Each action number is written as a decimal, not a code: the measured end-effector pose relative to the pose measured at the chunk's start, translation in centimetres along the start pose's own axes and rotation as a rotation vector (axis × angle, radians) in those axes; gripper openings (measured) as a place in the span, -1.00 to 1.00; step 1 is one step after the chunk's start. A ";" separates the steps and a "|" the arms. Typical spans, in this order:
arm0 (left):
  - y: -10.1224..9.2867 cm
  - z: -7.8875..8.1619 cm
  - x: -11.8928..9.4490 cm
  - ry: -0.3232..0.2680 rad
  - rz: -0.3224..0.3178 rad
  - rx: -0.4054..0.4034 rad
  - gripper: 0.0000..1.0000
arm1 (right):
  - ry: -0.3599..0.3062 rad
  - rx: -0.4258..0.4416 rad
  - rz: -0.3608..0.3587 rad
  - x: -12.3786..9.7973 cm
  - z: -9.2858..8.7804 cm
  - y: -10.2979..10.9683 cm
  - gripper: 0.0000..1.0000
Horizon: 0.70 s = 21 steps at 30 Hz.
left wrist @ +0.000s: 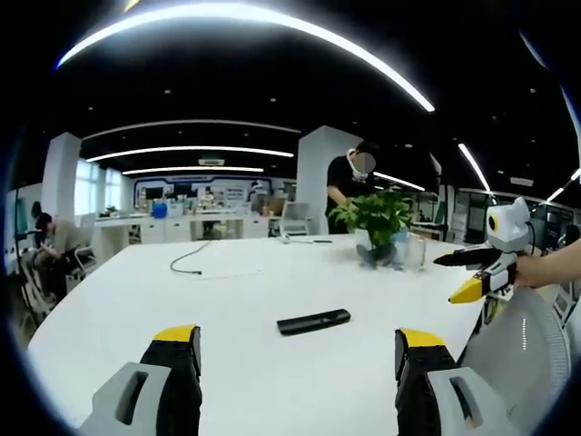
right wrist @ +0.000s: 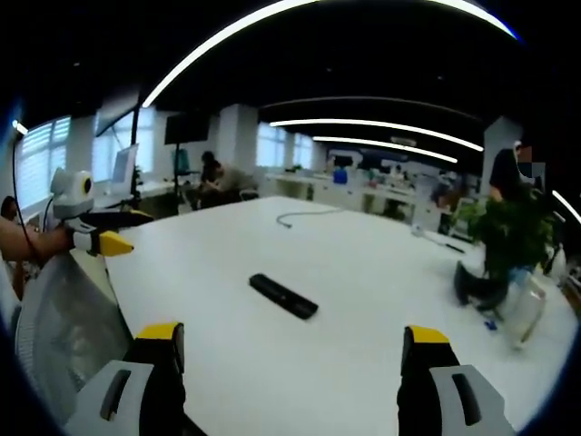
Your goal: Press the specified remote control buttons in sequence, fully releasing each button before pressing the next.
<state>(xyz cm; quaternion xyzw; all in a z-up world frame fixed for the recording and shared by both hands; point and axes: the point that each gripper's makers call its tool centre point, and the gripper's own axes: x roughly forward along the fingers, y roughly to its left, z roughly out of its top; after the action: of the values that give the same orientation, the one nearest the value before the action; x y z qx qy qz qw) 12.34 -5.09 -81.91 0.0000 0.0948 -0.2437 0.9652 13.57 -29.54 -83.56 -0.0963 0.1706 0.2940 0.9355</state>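
Note:
A black remote control (left wrist: 313, 321) lies flat on the white table (left wrist: 218, 300), just beyond and between the jaws of my left gripper (left wrist: 298, 341), which is open and holds nothing. In the right gripper view the remote control (right wrist: 283, 295) lies slantwise on the table (right wrist: 363, 272), ahead of my right gripper (right wrist: 292, 336), open and apart from it. A hand holds the right gripper (left wrist: 459, 276) above the table's right edge in the left gripper view. The left gripper (right wrist: 127, 230) hangs over the left edge in the right gripper view.
A potted plant (left wrist: 381, 222) (right wrist: 508, 236) and a clear container (right wrist: 526, 313) stand at one table end. A dark cable (left wrist: 191, 259) (right wrist: 304, 216) lies on the far side. A grey mesh chair back (left wrist: 526, 350) (right wrist: 68, 318) stands at the near edge. A person (left wrist: 349, 186) stands behind the plant.

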 end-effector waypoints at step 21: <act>-0.2 -0.3 0.1 0.016 -0.010 0.002 0.83 | -0.002 -0.001 -0.003 0.0 0.0 -0.2 0.93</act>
<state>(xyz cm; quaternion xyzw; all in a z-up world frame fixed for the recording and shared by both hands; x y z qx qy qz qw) 12.29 -5.33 -82.18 0.0026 0.1021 -0.2484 0.9633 13.64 -29.72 -83.53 -0.0968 0.1691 0.2929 0.9361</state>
